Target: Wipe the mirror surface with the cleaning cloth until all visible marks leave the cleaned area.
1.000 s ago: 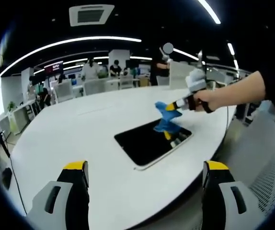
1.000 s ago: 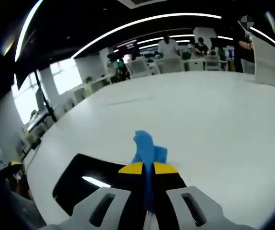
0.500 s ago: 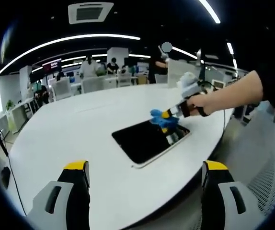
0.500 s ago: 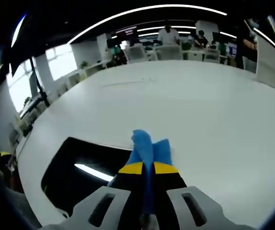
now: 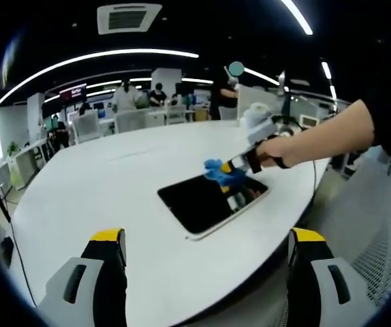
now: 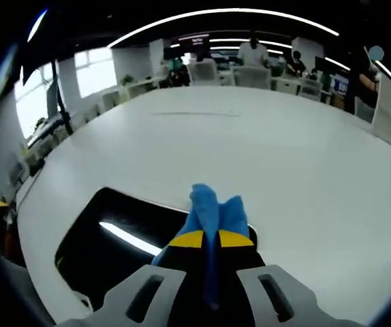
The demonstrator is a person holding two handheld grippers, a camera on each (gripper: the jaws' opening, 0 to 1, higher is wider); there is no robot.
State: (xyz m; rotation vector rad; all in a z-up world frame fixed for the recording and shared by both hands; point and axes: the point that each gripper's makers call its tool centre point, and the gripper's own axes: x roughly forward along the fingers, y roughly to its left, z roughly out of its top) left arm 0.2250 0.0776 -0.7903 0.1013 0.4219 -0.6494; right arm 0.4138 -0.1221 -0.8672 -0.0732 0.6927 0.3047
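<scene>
Mirror (image 5: 206, 204): a dark, flat rectangle with a pale rim, lying face up on a large white oval table (image 5: 100, 197), near the table edge closest to the person. Its glass reflects the dark ceiling and one bright strip of ceiling light. No smudges can be made out on it at this size, so whether marks remain cannot be told.

A blue cleaning cloth (image 5: 217, 170) rests on the far end of the mirror, touching the glass. The right tongs (image 5: 235, 165) pinch the cloth, their yellow-tipped jaws pressed together on it, and a hand (image 5: 272, 148) with a bare forearm holds them from the right side of the left gripper view. In the right gripper view the same cloth (image 6: 212, 214) sticks up in two folds beyond the tongs (image 6: 211, 240), with the mirror (image 6: 114, 242) stretching away to the lower left.

The left tongs (image 5: 208, 238) hover well short of the mirror with their jaws spread wide and nothing between them.

Beyond the table is an open office with desks, chairs and several people in the distance.

The step in hand appears to be the wiping itself, with the cloth working one end of the glass. The next move likely calls for drawing the cloth across the rest of the surface with even pressure, keeping it flat on the glass and both mirror and cloth on the table.
</scene>
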